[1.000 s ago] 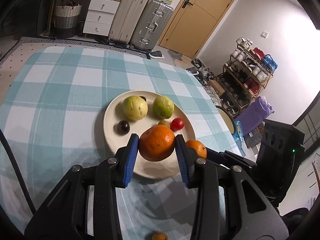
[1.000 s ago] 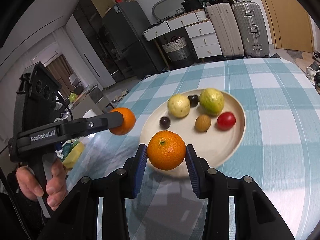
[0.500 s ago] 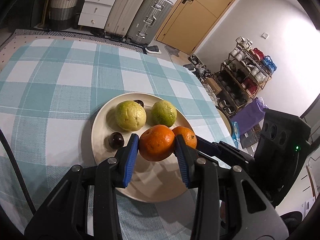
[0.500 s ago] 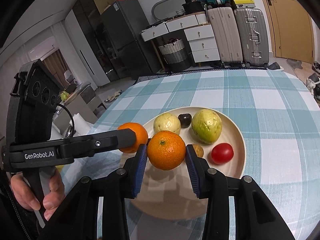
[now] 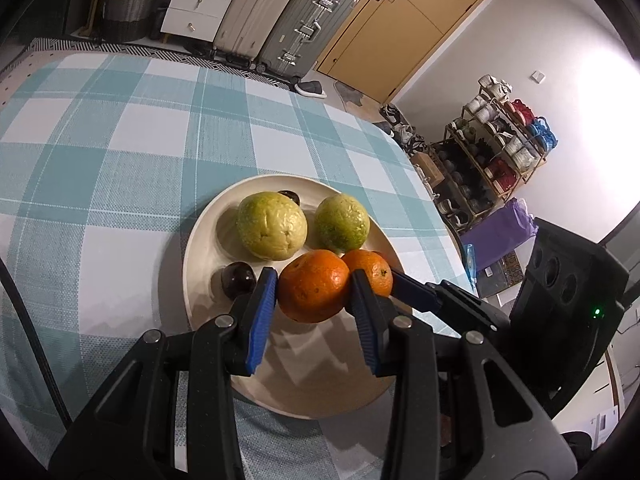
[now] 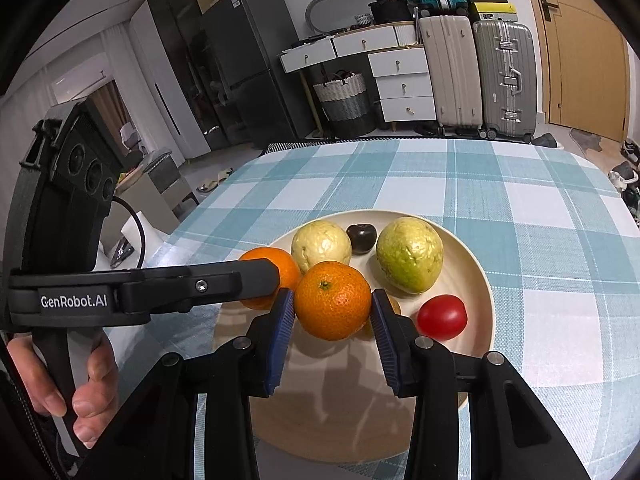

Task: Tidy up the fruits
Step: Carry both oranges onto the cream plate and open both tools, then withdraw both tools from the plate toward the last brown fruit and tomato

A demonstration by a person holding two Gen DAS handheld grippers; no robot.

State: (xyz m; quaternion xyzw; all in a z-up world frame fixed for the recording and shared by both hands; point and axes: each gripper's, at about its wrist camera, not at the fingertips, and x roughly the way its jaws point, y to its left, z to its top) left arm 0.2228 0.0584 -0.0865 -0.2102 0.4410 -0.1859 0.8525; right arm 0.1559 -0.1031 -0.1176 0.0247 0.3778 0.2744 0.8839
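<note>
Reads "GenRobot.AI" on left tool (image 6: 276, 276), pinching an orange (image 5: 314, 286) over the plate (image 5: 192, 248). Right tool (image 6: 332, 312) pinching a second orange (image 6: 333, 306) beside it. Hides a small brown fruit behind.

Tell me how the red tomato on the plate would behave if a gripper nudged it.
The red tomato looks smooth and glossy, so the pads would probably slip on it. It is rounded and lies loose on the plate, so a nudge would likely roll it toward the raised rim. Its skin looks thin; a hard squeeze might bruise it.
</note>
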